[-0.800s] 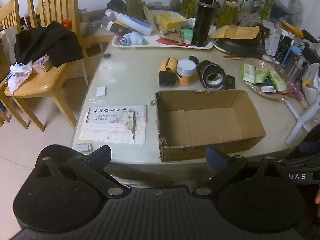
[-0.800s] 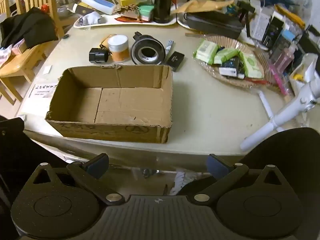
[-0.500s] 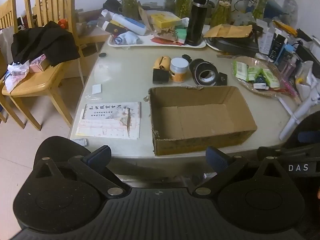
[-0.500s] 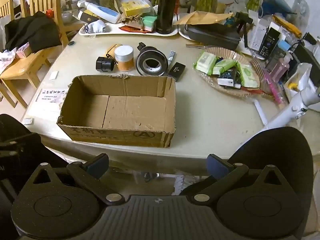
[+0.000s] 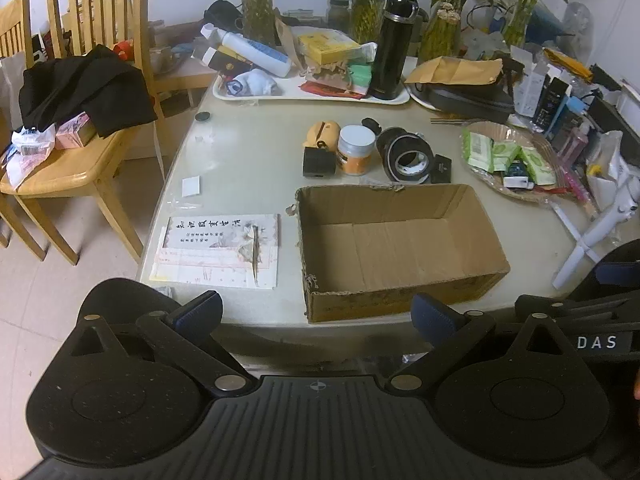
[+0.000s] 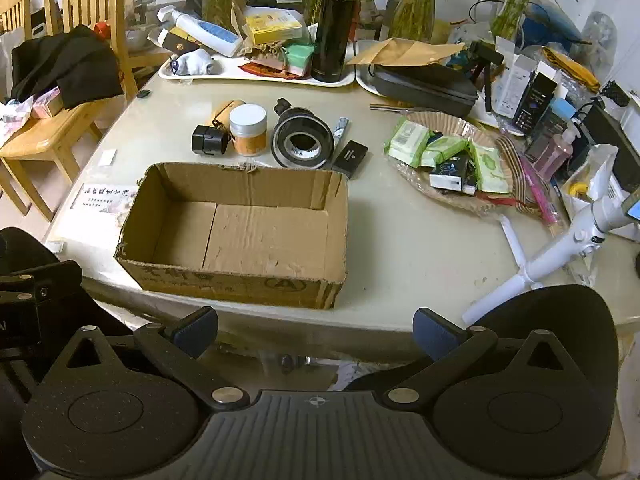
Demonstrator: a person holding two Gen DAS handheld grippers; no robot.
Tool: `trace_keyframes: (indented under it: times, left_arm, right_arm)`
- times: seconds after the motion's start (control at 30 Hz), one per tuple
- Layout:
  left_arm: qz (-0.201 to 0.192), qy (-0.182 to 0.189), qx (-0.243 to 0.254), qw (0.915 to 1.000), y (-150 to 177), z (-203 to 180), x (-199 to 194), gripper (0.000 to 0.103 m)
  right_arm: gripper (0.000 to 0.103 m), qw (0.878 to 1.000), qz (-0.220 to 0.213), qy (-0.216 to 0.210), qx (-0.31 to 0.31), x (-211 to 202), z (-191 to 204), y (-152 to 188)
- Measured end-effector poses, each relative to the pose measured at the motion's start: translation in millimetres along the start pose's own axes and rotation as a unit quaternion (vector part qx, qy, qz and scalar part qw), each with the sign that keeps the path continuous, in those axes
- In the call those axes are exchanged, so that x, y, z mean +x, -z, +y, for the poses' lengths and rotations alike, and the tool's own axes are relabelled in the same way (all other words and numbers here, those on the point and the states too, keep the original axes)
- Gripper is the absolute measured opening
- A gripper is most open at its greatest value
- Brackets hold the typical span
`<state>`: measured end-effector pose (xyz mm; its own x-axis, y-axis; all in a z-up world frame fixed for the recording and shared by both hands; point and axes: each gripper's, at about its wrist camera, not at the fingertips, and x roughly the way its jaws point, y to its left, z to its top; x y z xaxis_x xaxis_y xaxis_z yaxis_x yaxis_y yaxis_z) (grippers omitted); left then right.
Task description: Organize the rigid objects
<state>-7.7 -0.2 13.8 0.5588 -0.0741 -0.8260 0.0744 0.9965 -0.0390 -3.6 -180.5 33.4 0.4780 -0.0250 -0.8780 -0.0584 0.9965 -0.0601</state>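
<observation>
Both views pulled back, cardboard box [image 5: 400, 248] empty, jar [image 6: 248, 124] behind

My right gripper [image 6: 316, 330] is wide open and holds nothing. It hangs off the table [image 6: 400, 264], just in front of the cardboard box [image 6: 240, 240]. The box has nothing in it. Behind the box sit a small black block [image 6: 208, 141], a jar with a white lid [image 6: 248, 129], a roll of black tape [image 6: 303, 139] and a flat black case [image 6: 350, 153]. To the right of the box is a basket [image 6: 504, 148] with green packs inside.
</observation>
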Motion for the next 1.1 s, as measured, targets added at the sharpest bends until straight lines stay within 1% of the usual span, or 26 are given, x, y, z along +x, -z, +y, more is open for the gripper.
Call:
trace_keyframes:
  times: [0.17, 0.43, 0.6, 0.73, 0.87, 1.0, 1.1]
  left_arm:
    - [0.005, 0.008, 0.008, 0.9999, -6.6, -0.8, 9.0, 0.103]
    - [0.012, 0.01, 0.019, 0.9997, -19.8, -4.1, 23.7, 0.103]
    - [0.024, 0.014, 0.025, 0.9993, -25.3, -5.1, 34.1, 0.103]
    - [0.036, 0.007, 0.029, 0.9989, -28.5, -6.9, 43.2, 0.103]
    - [0.045, 0.005, 0.03, 0.9986, -28.7, -7.1, 51.3, 0.103]
    - [0.052, -0.004, 0.032, 0.9981, -27.8, -7.0, 58.9, 0.103]
    - [0.053, -0.004, 0.034, 0.998, -26.5, -6.8, 63.0, 0.103]
  right_arm:
    - [0.103, 1.0, 0.002, -0.004, 0.0, 8.8, -1.1, -5.6]
    - [0.103, 1.0, 0.007, -0.007, -0.002, 26.6, -3.8, -20.2]
    - [0.103, 1.0, 0.01, -0.006, -0.002, 37.3, -6.3, -28.2]
    - [0.103, 1.0, 0.016, -0.007, -0.002, 45.6, -7.6, -33.1]
    - [0.103, 1.0, 0.03, -0.003, -0.004, 57.8, -8.4, -34.7]
    - [0.103, 0.998, 0.057, -0.007, -0.001, 72.3, -10.1, -32.8]
    - [0.103, 0.997, 0.073, -0.008, 0.004, 82.1, -12.1, -29.2]
